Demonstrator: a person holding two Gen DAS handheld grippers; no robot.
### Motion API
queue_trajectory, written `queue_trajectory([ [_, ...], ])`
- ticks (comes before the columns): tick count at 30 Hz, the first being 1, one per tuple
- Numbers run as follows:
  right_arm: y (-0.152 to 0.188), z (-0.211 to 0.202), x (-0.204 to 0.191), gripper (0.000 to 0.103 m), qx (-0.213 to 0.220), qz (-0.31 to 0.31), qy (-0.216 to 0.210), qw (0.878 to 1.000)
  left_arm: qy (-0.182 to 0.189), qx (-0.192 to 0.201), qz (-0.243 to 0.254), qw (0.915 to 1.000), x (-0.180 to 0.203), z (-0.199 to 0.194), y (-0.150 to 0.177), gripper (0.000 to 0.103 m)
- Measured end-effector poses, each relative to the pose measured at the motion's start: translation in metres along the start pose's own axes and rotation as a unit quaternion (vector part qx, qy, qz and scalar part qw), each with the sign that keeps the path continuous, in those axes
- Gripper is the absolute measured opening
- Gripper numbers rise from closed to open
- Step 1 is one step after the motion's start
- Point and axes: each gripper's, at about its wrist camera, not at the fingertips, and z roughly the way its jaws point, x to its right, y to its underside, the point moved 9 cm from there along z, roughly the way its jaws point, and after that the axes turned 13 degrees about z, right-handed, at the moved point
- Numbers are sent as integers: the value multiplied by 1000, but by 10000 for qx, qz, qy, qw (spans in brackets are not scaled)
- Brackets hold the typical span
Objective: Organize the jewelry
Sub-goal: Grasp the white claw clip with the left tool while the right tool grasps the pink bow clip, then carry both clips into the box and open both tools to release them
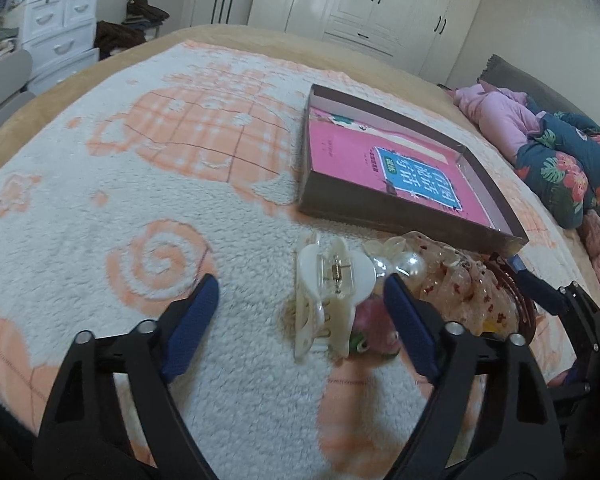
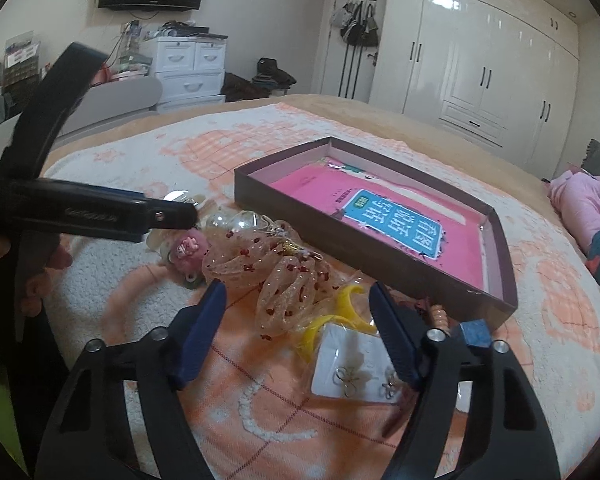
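Fleecy white-and-peach blanket (image 1: 100,208) covers the bed, and on it sits a shallow brown cardboard box (image 1: 400,216) with a pink book (image 1: 380,160) lying flat inside, towards the blanket's far right side. Just in front of the box's near wall lies the jewelry pile. The left gripper (image 1: 300,292) hangs over the blanket with its blue-padded jaws spread wide, nothing between them but air, and a white claw hair clip (image 1: 328,292) rests on the blanket right in the gap ahead of it. Beside the clip, touching it, a clear flower piece with pearls (image 1: 400,260) leans against a sheer speckled scrunchie (image 1: 460,284), and a small pink ornament (image 1: 370,324) peeks out below. Over on the right wrist view, the right gripper (image 2: 300,304) is also parted, jaws well apart and empty, poised above a white earring card (image 2: 352,372) in a clear sleeve at the near edge of the blanket. A yellow ring-shaped piece (image 2: 340,308) lies just beyond the card, touching the scrunchie (image 2: 276,276), and a small blue cube (image 2: 475,332) sits close to the box's near corner (image 2: 480,304). The left gripper (image 2: 196,214) reaches in from the left side, its tip over the clear flower piece (image 2: 236,220), with the pink ornament (image 2: 190,252) just below it.
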Motion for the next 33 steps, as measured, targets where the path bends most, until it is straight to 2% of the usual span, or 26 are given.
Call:
queue_trajectory([
  [3, -3, 4, -2, 53, -16, -48, -71, 10000, 92, -59, -28, 9999, -1, 7, -5, 64],
  [4, -5, 6, -3, 44, -20, -87, -81, 9999, 127, -75, -22, 9999, 0, 8, -6, 63],
  [5, -6, 7, -3, 38, -24, -135, -65, 9999, 151, -80, -25, 9999, 0, 9, -6, 62],
  [7, -8, 9, -4, 20, -30, -176, -93, 9998, 252, -82, -32, 9996, 2, 9, -6, 55],
  [8, -10, 10, -3, 15, -9, -169, -103, 9998, 330, -65, -40, 9994, 4, 9, -6, 51],
  [10, -15, 11, -3, 11, 35, -134, -142, 9998, 372, -51, -15, 9993, 7, 9, -7, 47],
  [14, -27, 9, 1, 8, 159, -30, -221, 9996, 628, -13, -92, 9980, 9, 11, -10, 30],
  [21, -42, -2, 11, 7, 402, 130, -259, 9988, 753, -17, -248, 9968, 3, 8, -9, 29],
  [26, -52, -9, 22, 7, 544, 244, -217, 9980, 657, 230, -309, 9971, -7, -9, -21, 29],
  [33, -65, -11, 54, 7, 714, 494, 78, 9962, 524, 481, -251, 9972, -14, -15, -46, 29],
])
